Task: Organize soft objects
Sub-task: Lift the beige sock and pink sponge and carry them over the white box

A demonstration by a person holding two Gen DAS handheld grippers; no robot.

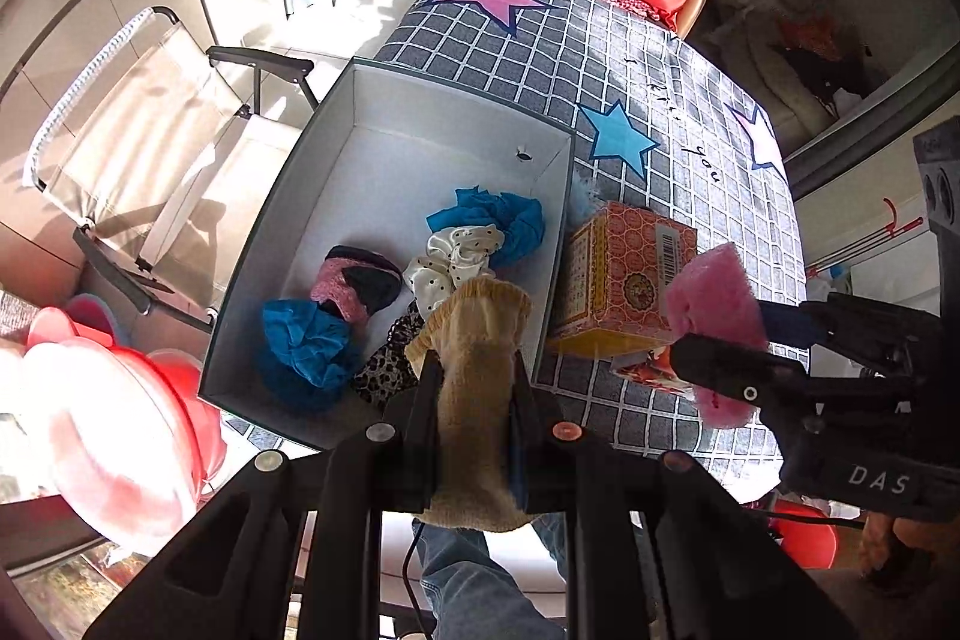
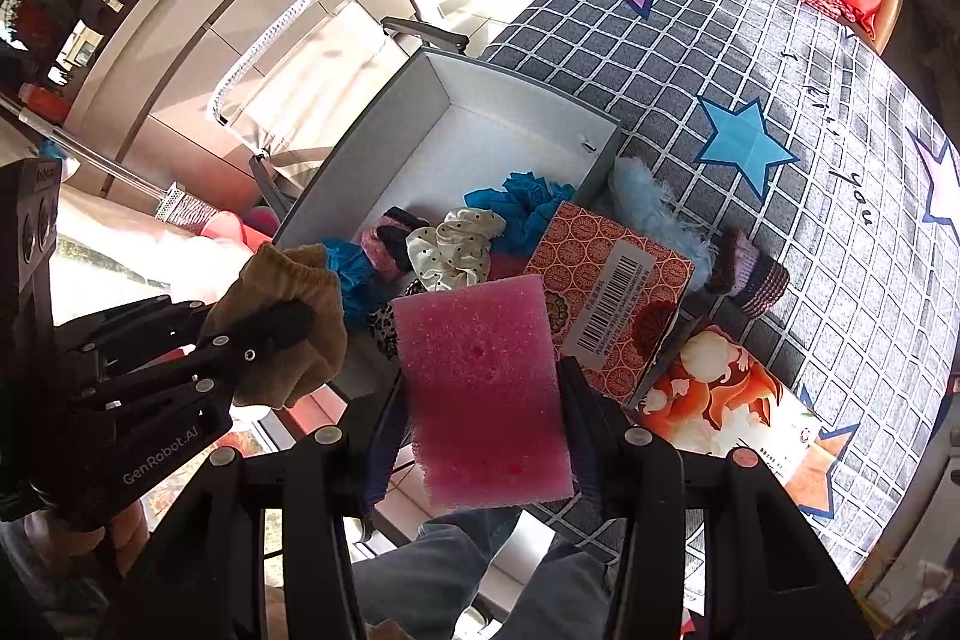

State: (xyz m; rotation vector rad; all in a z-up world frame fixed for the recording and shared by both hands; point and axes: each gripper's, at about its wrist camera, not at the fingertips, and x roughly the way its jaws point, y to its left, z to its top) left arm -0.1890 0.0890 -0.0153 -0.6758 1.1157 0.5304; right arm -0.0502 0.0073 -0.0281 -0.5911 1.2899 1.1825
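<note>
My left gripper [image 1: 475,376] is shut on a tan knitted sock [image 1: 474,400] and holds it above the near edge of the open white box [image 1: 384,130]. It also shows in the right wrist view [image 2: 282,322]. My right gripper [image 2: 483,388] is shut on a pink sponge [image 2: 480,388], held above the box's near right corner; the sponge shows in the left wrist view [image 1: 711,298] too. In the box lie blue scrunchies [image 1: 498,214], a white dotted scrunchie [image 1: 453,259], a pink and black piece [image 1: 357,283] and a leopard-print piece [image 1: 384,370].
An orange patterned carton [image 2: 606,304] stands right of the box on the grey checked tablecloth [image 2: 780,58]. A fluffy light-blue item [image 2: 654,208], a striped sock [image 2: 750,274] and a fox-print pack [image 2: 732,400] lie near it. A folding chair [image 1: 156,148] stands left.
</note>
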